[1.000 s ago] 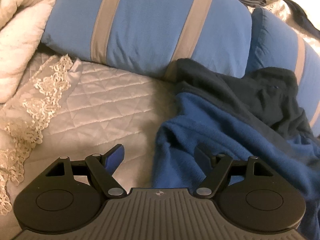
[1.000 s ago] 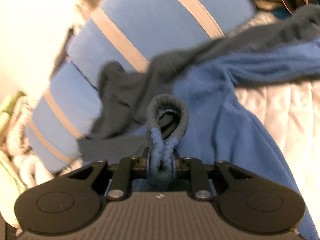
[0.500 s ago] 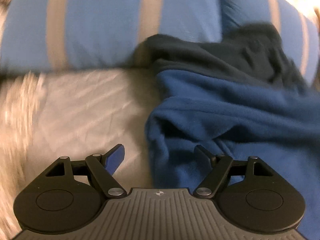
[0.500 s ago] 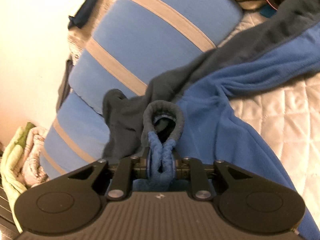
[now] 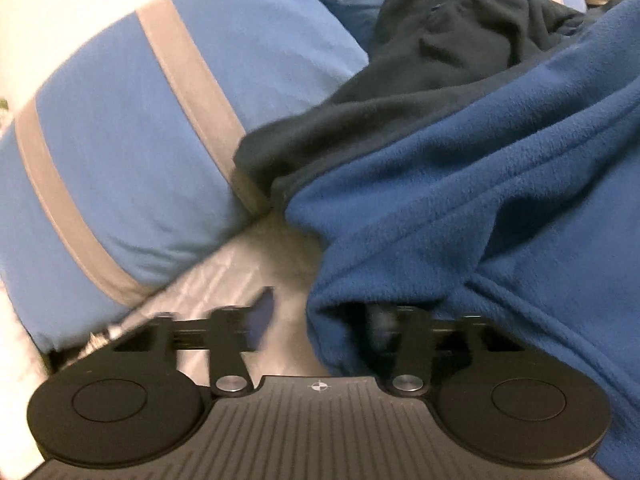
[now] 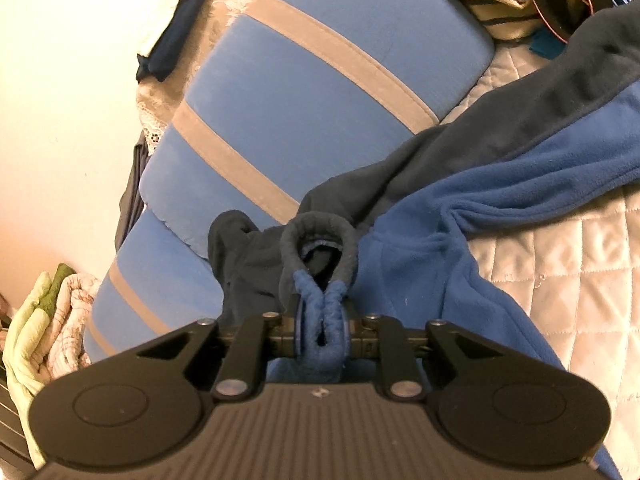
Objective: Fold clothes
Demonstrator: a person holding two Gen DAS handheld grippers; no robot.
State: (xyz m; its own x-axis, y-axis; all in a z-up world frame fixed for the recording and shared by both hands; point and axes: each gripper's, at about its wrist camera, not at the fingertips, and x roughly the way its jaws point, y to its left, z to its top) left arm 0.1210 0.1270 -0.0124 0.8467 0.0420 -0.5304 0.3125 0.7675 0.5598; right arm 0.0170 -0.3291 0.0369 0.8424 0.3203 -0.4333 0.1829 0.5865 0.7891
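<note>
The soft blue and dark fleece top (image 6: pixel 500 200) lies on the pale quilted bed cover (image 6: pixel 560 280). Behind it, two blue pillows with grey stripes (image 6: pixel 320 92) lean side by side. A striped cloth bundle (image 6: pixel 52 320) sits left of them.

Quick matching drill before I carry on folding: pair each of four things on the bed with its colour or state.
1. fleece garment
2. pillow
3. quilted bedspread
4. right gripper

A. pale cream, diamond stitching
B. royal blue with dark navy trim
C. light blue with grey stripes
D. clamped on a folded blue edge

Pairs: 1-B, 2-C, 3-A, 4-D
</note>
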